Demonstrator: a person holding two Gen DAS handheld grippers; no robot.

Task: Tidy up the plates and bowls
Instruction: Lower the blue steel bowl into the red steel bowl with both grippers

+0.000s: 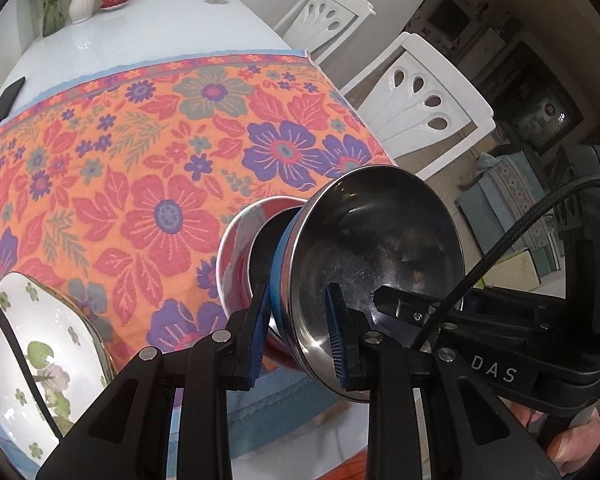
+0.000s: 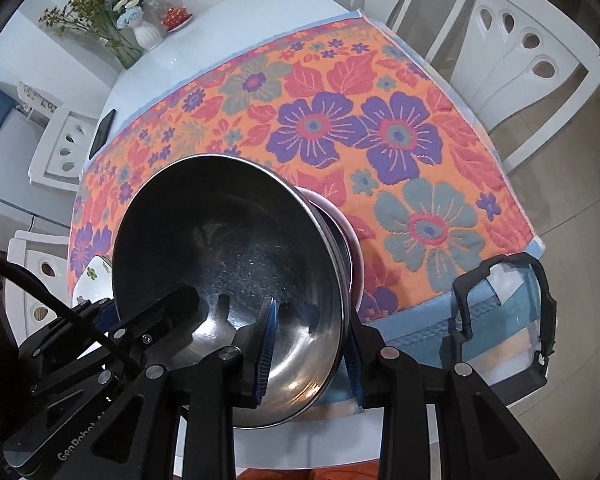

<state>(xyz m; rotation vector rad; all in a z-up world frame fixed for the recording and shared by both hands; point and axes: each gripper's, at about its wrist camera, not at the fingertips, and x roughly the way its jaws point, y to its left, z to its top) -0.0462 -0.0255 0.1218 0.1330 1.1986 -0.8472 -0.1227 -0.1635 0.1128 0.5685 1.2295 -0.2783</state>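
Behind steel bowl point(image 1: 380, 248), lower bowls mostly hidden, left claw point(image 1: 300, 332) clamping rim

Both wrist cameras look steeply down, close over the steel bowl point(image 1: 380, 256) point(image 2: 228, 280), sharing the floral tablecloth point(image 1: 140, 160) point(image 2: 380, 120).

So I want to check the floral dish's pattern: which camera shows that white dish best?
The left wrist view. There the white floral dish fills the lower left corner, its green and pink flowers clear, though the frame edge cuts it off. The right wrist view shows only a small piece beside the steel bowl, which hides the rest.
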